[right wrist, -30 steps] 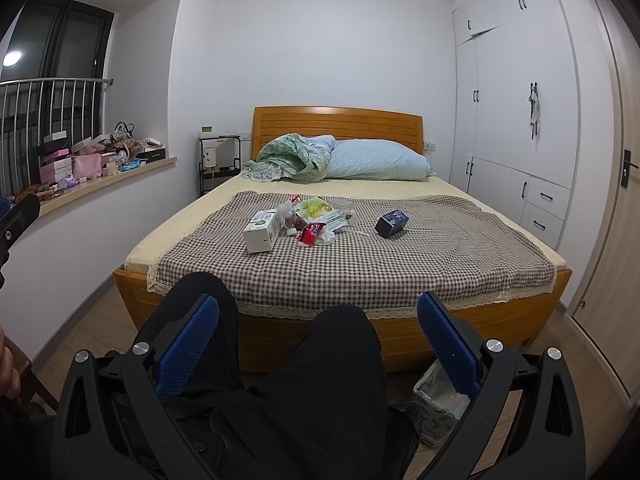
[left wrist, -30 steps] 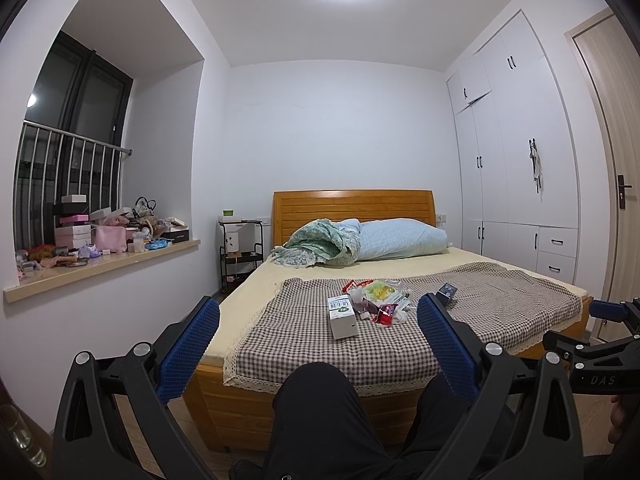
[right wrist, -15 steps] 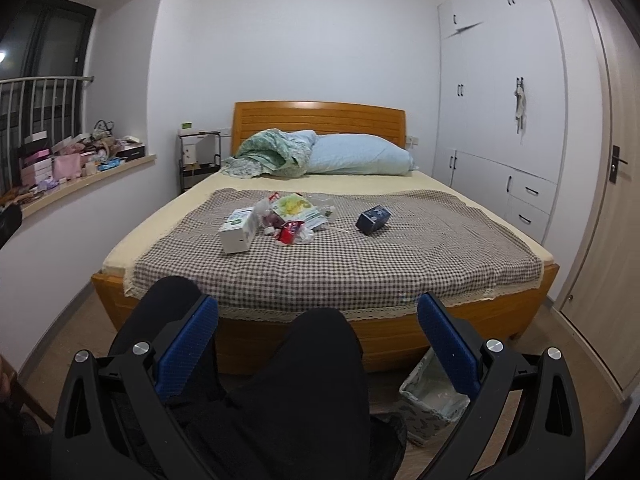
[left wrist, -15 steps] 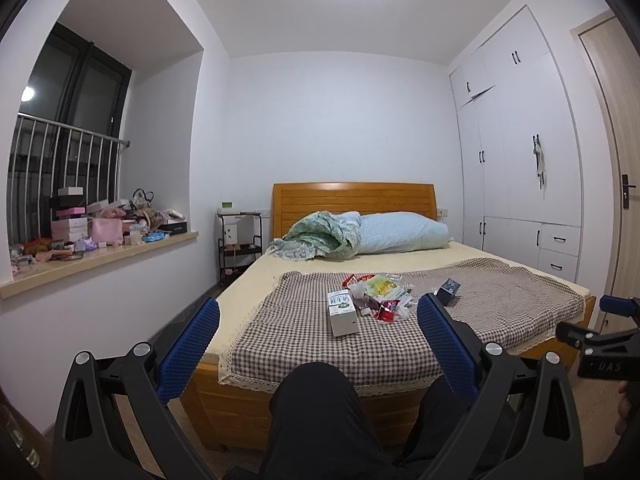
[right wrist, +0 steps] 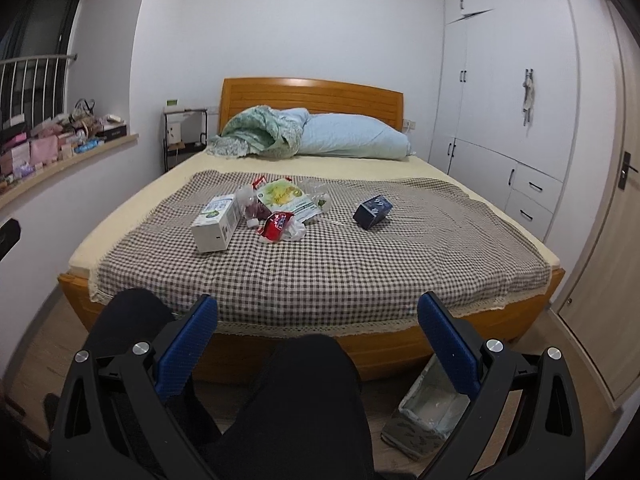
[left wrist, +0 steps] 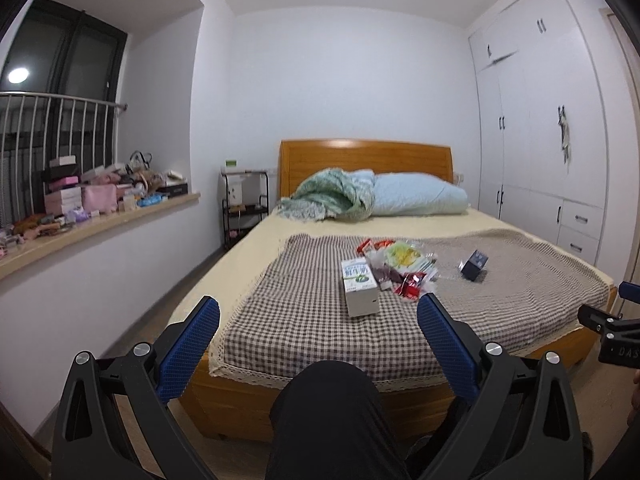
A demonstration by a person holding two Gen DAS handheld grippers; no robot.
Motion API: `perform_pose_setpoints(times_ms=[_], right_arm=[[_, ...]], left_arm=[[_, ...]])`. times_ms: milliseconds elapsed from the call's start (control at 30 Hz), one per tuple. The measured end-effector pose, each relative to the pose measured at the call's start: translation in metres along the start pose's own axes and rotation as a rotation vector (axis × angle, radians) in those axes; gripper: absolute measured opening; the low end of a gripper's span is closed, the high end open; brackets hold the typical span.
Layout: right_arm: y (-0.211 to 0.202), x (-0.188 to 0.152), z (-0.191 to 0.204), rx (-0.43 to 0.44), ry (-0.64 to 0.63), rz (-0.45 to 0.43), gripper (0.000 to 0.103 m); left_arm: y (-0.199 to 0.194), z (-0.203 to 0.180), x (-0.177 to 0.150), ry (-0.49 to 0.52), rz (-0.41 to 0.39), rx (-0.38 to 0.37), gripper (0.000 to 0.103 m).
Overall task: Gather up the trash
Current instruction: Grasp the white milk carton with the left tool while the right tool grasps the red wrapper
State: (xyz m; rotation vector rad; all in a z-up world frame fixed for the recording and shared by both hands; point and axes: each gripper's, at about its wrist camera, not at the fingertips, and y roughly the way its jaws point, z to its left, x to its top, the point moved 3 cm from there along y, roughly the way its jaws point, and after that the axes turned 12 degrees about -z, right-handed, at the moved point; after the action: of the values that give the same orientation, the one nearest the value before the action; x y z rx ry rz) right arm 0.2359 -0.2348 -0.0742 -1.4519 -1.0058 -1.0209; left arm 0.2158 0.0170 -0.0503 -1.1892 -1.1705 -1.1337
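Observation:
Trash lies on the checkered blanket [right wrist: 320, 264] of the bed: a white carton [right wrist: 214, 222] [left wrist: 359, 286], a red wrapper [right wrist: 278, 226] [left wrist: 412, 289], a yellow-green bag [right wrist: 286, 196] [left wrist: 406, 258] and a dark blue box [right wrist: 372, 210] [left wrist: 474, 266]. A small lined trash bin [right wrist: 426, 406] stands on the floor at the bed's foot, to the right. My left gripper [left wrist: 318, 322] and right gripper [right wrist: 318, 322] are both open and empty, well short of the bed, above the person's black-clad knees.
A pillow [right wrist: 352, 140] and a green quilt [right wrist: 260, 134] lie at the wooden headboard. A cluttered window ledge [left wrist: 92, 216] runs along the left wall, with a black rack [left wrist: 244, 204] beside the bed. White wardrobes [right wrist: 500, 120] and a door [right wrist: 608, 240] stand right.
Both views have drawn closer to the bed and tilted down a little. The grippers stay open.

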Motion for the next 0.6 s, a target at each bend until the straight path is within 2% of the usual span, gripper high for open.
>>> perform_pose_setpoints(times_ms=[200,333,500,600], right_arm=[[0.059,-0.006,0.01,0.035,0.034,0.051,0.096],[0.1,-0.007,0.017,0.022,0.022,0.063,0.096],[0.146,-0.01,0.019,0.016,0.036,0.083,0.096],[0.17,-0.012,0.015,0.007,0.044,0.1,0.096]], left_arm=[[0.077,-0.006,-0.023,-0.01,0.079,-0.05,0.096],[0.132,-0.011,-0.033,-0.011,0.142,-0.067,0.096],[0.208,-0.022,-0.056,-0.02,0.277,-0.137,0.096],[0.253,-0.023,-0.062,-0.012,0.319,-0.091,0.096]])
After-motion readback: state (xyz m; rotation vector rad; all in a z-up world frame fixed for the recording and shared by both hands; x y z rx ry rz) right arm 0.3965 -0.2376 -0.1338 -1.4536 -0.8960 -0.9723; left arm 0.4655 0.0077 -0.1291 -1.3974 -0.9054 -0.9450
